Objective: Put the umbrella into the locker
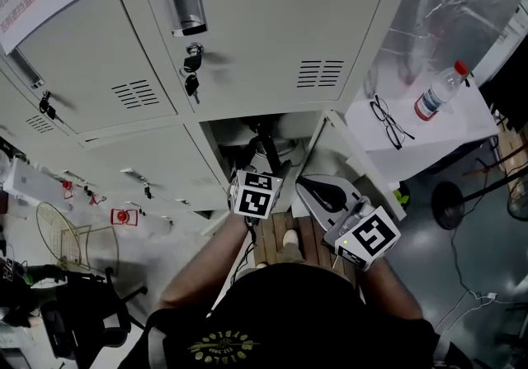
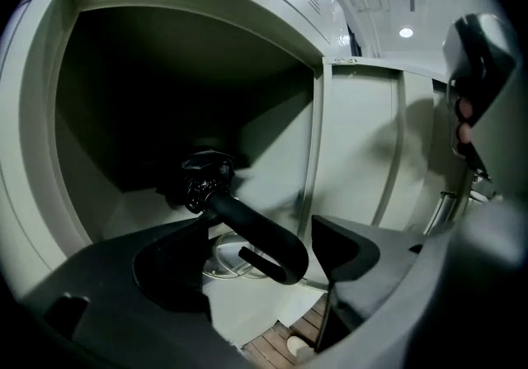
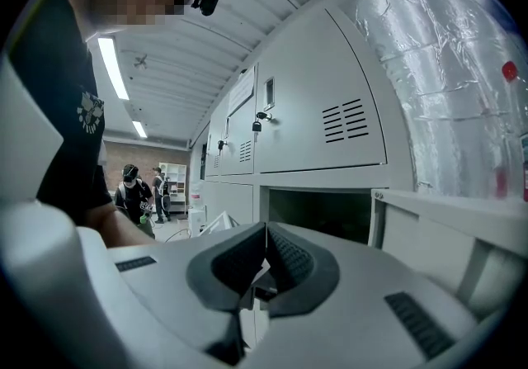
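Observation:
The black umbrella lies inside the open locker, its hooked handle pointing out toward me. My left gripper is at the locker mouth, open. Its jaws stand wide apart on either side of the handle, and I cannot tell whether either touches it. In the head view the left gripper reaches into the open compartment. My right gripper hangs just right of it, in front of the swung-out door. In its own view the right gripper is shut with nothing between the pads.
Closed lockers with keys surround the opening. A white table at the right carries glasses and a water bottle. A wooden slatted surface lies below the grippers. Two people stand far off down the aisle.

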`<state>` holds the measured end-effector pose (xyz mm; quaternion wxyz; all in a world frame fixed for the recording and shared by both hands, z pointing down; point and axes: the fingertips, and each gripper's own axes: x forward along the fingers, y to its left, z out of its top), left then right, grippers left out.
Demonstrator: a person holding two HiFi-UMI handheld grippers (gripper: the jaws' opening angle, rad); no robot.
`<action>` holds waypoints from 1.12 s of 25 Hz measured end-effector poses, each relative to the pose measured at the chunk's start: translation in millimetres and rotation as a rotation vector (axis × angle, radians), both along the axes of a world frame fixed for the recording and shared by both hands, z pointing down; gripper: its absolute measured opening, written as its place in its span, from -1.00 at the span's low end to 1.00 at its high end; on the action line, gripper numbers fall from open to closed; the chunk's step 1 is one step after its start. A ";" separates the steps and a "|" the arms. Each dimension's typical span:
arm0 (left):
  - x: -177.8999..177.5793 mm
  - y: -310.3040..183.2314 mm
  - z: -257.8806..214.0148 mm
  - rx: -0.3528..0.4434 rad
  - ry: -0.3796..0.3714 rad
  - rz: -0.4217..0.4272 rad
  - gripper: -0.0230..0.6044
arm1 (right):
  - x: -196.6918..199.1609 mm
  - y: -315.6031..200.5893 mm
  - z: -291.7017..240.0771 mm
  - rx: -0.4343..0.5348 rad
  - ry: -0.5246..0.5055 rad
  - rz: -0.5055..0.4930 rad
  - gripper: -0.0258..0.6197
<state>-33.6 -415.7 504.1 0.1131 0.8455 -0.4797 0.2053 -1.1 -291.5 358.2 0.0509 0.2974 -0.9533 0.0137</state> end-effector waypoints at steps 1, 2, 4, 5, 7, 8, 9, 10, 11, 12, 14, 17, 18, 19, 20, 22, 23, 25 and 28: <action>-0.9 1.6 3.1 -0.004 -0.005 -0.002 0.25 | 0.1 1.8 0.0 0.001 0.001 -0.001 -0.83; -1.8 3.4 6.4 -0.013 -0.009 -0.004 0.25 | 0.5 3.3 -0.2 0.003 0.001 0.000 -0.83; -2.8 6.1 10.9 -0.025 -0.013 -0.011 0.25 | 1.5 6.0 -0.8 0.003 0.000 0.004 -0.83; -2.7 7.2 12.3 -0.028 -0.012 -0.014 0.25 | 2.1 7.1 -1.0 -0.001 -0.003 0.009 -0.83; -1.0 9.0 15.2 -0.035 -0.011 -0.014 0.25 | 3.2 9.4 -1.3 0.001 -0.003 0.014 -0.83; 0.3 10.1 17.0 -0.041 -0.010 -0.013 0.25 | 3.7 10.5 -1.3 0.006 0.001 0.014 -0.83; 1.5 11.3 19.0 -0.048 -0.011 -0.013 0.25 | 4.4 11.5 -0.9 0.005 0.003 0.017 -0.83; 2.4 12.4 20.5 -0.052 -0.013 -0.014 0.25 | 5.3 12.3 -0.4 -0.001 0.002 0.024 -0.83; 2.7 13.2 21.4 -0.051 -0.016 -0.017 0.24 | 6.3 13.0 0.3 -0.007 0.000 0.031 -0.83; 2.7 14.1 21.6 -0.047 -0.019 -0.019 0.16 | 7.3 13.5 1.2 -0.011 -0.001 0.038 -0.83; 3.1 16.6 21.8 -0.037 -0.023 -0.018 -0.14 | 8.7 14.4 2.7 -0.015 -0.004 0.045 -0.83; 1.8 19.8 21.3 -0.037 -0.020 -0.015 -0.23 | 7.1 14.7 3.6 -0.015 -0.008 0.047 -0.83; -0.2 20.3 20.2 -0.037 -0.017 -0.018 -0.25 | 5.2 14.5 3.8 -0.015 -0.007 0.043 -0.83; -2.6 20.9 18.5 -0.035 -0.015 -0.024 -0.27 | 2.9 14.4 3.9 -0.014 -0.007 0.038 -0.83; -5.2 21.5 16.5 -0.031 -0.015 -0.029 -0.30 | 0.6 14.4 3.9 -0.014 -0.007 0.033 -0.83; -10.1 22.2 11.7 -0.017 -0.017 -0.036 -0.36 | -3.1 14.1 4.4 -0.019 -0.011 0.027 -0.83; -12.7 22.0 9.1 -0.011 -0.017 -0.039 -0.38 | -4.6 13.7 4.8 -0.022 -0.013 0.024 -0.83; -18.3 20.5 4.8 -0.003 -0.018 -0.047 -0.41 | -7.7 13.0 5.6 -0.024 -0.012 0.018 -0.83; -27.7 16.6 0.1 0.005 -0.024 -0.065 -0.46 | -13.6 12.4 4.2 -0.018 -0.015 0.002 -0.83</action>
